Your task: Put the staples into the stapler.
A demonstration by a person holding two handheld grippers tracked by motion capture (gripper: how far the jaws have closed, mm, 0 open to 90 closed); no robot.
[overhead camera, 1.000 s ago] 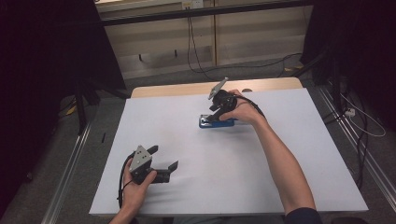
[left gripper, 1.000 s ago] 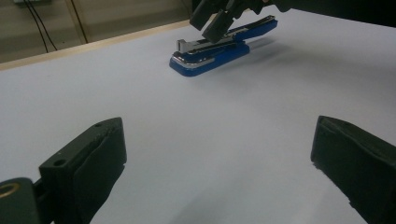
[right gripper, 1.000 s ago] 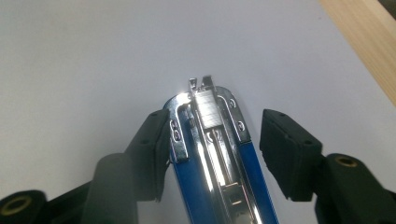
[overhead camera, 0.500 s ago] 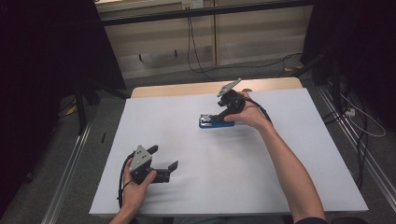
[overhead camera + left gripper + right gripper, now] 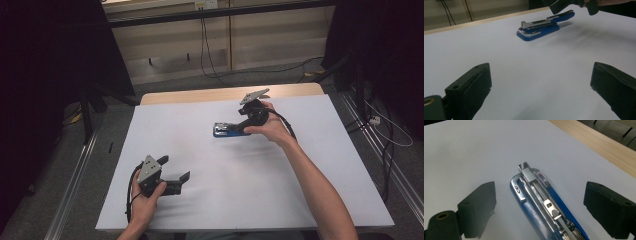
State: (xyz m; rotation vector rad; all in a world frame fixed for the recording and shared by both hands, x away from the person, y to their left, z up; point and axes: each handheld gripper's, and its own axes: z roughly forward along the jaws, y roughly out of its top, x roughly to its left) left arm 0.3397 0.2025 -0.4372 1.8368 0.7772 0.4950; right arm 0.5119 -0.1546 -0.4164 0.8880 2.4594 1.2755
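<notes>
A blue stapler (image 5: pixel 226 130) lies flat on the white table top, its metal staple track showing on top (image 5: pixel 541 205). My right gripper (image 5: pixel 239 127) is just right of it, held low and pointing left along it. Its jaws have just been opening and stand wide. In the right gripper view (image 5: pixel 540 188) the stapler's rear lies between them, with neither pad touching it. My left gripper (image 5: pixel 175 168) rests near the front left, open, nothing between its jaws (image 5: pixel 541 87). The stapler (image 5: pixel 541 26) lies well ahead of it, with the right gripper (image 5: pixel 564 5) behind.
A white sheet (image 5: pixel 200 210) covers most of the table. A bare wooden strip (image 5: pixel 200 95) runs along the far edge. Metal rails (image 5: pixel 75 190) flank both sides, and cables (image 5: pixel 390 135) lie on the floor to the right.
The right gripper has drawn back to the right along the stapler and its jaws have opened. The stapler stays on the table. The left gripper has not moved.
</notes>
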